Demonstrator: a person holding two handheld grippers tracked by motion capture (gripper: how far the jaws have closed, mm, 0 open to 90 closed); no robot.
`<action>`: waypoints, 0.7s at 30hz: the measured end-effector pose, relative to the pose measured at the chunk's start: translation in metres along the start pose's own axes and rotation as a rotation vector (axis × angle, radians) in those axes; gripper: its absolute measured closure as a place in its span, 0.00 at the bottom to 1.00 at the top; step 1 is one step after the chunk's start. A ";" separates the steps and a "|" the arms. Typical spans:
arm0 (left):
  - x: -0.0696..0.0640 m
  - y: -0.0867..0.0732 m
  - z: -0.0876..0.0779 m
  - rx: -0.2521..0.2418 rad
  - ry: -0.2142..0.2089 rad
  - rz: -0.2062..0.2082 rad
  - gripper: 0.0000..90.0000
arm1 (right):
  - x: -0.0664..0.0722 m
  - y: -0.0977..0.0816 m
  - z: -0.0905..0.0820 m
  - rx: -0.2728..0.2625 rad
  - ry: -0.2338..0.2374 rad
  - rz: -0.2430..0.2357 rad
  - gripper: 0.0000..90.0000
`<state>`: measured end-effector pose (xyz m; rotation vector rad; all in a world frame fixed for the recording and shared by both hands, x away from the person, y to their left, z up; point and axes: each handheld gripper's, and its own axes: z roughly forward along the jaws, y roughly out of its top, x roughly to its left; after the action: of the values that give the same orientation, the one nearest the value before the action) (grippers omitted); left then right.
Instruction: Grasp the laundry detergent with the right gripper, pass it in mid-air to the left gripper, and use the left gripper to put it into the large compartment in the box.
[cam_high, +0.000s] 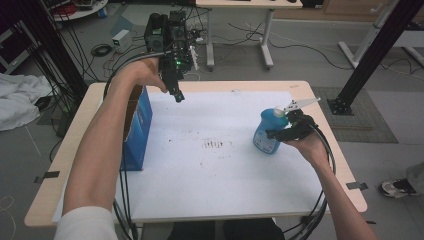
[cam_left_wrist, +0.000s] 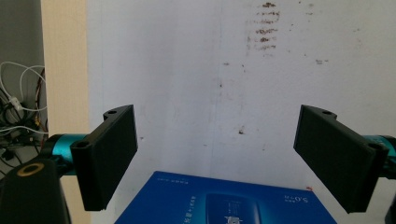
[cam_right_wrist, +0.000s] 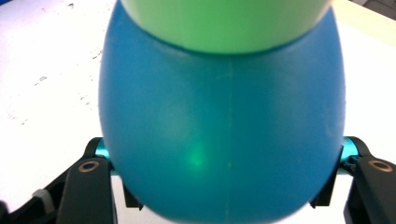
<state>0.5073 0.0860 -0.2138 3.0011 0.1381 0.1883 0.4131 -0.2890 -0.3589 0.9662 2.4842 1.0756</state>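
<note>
**Bottle gripped at the right; box and left gripper waiting**

Nearest the person, at the right side of the white-covered table (cam_high: 210, 200), the right gripper (cam_high: 280, 133) has its jaws clamped around the lower body of the blue bottle (cam_high: 267, 134); in the right gripper view the bottle (cam_right_wrist: 224, 135) sits squarely between the jaws, its sides against them. The bottle looks upright and seems to rest on the table, so I judge the grasp made and the lift or move not yet begun. A patch of brown stains (cam_high: 215, 144) marks the middle of the cover. Farther off at the left, the left gripper (cam_high: 178, 96) hangs with jaws wide apart and empty, above and just beside the open blue box (cam_high: 136, 131)
</note>
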 end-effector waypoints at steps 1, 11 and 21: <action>0.000 0.000 0.000 0.000 0.000 0.000 0.15 | 0.000 0.000 0.000 0.000 0.000 0.000 0.35; 0.001 0.000 -0.001 0.005 0.001 0.008 0.15 | 0.000 0.000 0.000 -0.013 0.007 -0.015 0.39; 0.000 0.000 0.000 0.002 0.001 0.009 0.15 | 0.002 0.001 0.003 -0.011 0.019 -0.026 0.44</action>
<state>0.5077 0.0864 -0.2136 3.0045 0.1245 0.1900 0.4138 -0.2857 -0.3607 0.9230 2.4961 1.0938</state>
